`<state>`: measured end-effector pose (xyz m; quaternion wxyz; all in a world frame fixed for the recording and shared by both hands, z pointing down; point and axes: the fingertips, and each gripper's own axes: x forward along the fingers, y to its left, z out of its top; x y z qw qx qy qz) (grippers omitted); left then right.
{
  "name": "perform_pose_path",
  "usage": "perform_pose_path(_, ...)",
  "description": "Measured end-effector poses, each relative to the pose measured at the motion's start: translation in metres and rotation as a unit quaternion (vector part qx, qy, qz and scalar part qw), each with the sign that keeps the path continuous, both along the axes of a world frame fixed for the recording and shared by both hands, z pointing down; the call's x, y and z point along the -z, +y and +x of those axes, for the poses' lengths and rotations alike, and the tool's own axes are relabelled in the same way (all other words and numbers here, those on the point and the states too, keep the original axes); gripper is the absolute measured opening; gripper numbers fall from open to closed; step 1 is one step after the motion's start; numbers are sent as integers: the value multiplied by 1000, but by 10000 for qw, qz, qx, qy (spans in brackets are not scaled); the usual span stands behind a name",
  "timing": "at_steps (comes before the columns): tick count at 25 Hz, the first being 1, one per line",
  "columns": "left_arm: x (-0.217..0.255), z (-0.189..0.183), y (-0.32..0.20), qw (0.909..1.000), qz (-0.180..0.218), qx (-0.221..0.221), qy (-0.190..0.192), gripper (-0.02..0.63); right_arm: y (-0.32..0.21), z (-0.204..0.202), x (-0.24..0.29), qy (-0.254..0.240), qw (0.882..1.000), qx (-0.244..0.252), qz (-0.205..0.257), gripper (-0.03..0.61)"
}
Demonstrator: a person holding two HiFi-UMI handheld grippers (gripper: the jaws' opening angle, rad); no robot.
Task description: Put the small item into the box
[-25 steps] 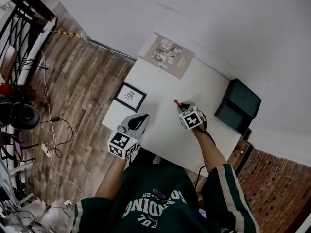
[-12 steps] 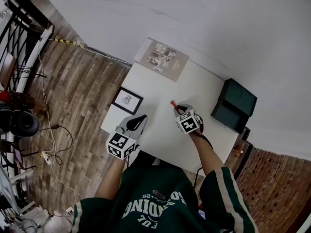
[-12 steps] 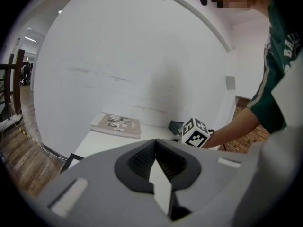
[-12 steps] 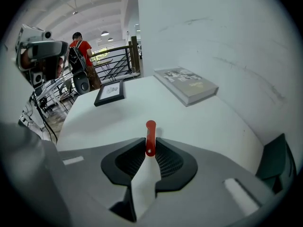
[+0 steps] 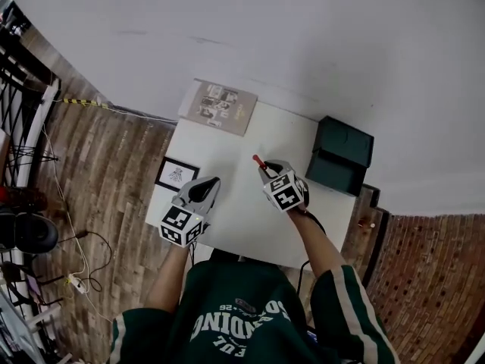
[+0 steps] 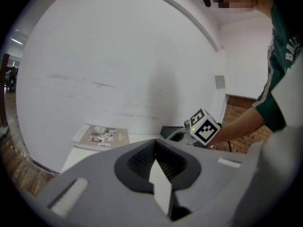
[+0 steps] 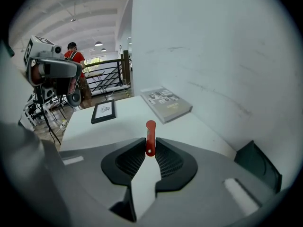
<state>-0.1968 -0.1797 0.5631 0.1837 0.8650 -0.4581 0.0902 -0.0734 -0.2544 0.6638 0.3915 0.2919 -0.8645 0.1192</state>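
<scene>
A small red item [image 5: 258, 161] sticks out forward from my right gripper [image 5: 265, 169], which is shut on it above the middle of the white table [image 5: 227, 146]. In the right gripper view the red item [image 7: 150, 137] stands upright, pinched between the jaw tips. The dark green box [image 5: 341, 155] sits at the table's right end, to the right of that gripper. My left gripper [image 5: 206, 184] hovers over the table's near left part, shut with nothing in it. In the left gripper view its tips [image 6: 154, 143] meet.
A grey book [image 5: 218, 106] lies at the table's far left corner. A black-framed picture [image 5: 174, 174] sits at the left edge. Wooden floor with cables lies to the left, a white wall behind the table, and brick floor to the right.
The head view has swung, so the table and box sit further left in the picture. The right gripper still holds the red item and is slightly nearer the box. The left gripper stays shut.
</scene>
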Motion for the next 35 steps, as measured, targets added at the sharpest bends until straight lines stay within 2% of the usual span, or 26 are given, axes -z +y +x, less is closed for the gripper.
perform_pose_path(8, 13, 66, -25, 9968, 146, -791, 15, 52, -10, 89, 20, -17, 9959, -882, 199, 67)
perform_pose_path(13, 14, 112, -34, 9919, 165, -1262, 25, 52, -7, 149, 26, 46, 9896, -1422, 209, 67)
perform_pose_path(20, 10, 165, -39, 9841, 121, -1774, 7, 52, 2, 211, 29, 98, 9804, -1960, 197, 67)
perform_pose_path(26, 3, 189, -41, 9813, 21, -1923, -32, 52, -1, 244, 22, 136, 9766, -2139, 143, 67)
perform_pose_path(35, -13, 196, -52, 9830, -214, -1821, -118, 52, -26, 277, -4, 280, 9754, -2183, -114, 67)
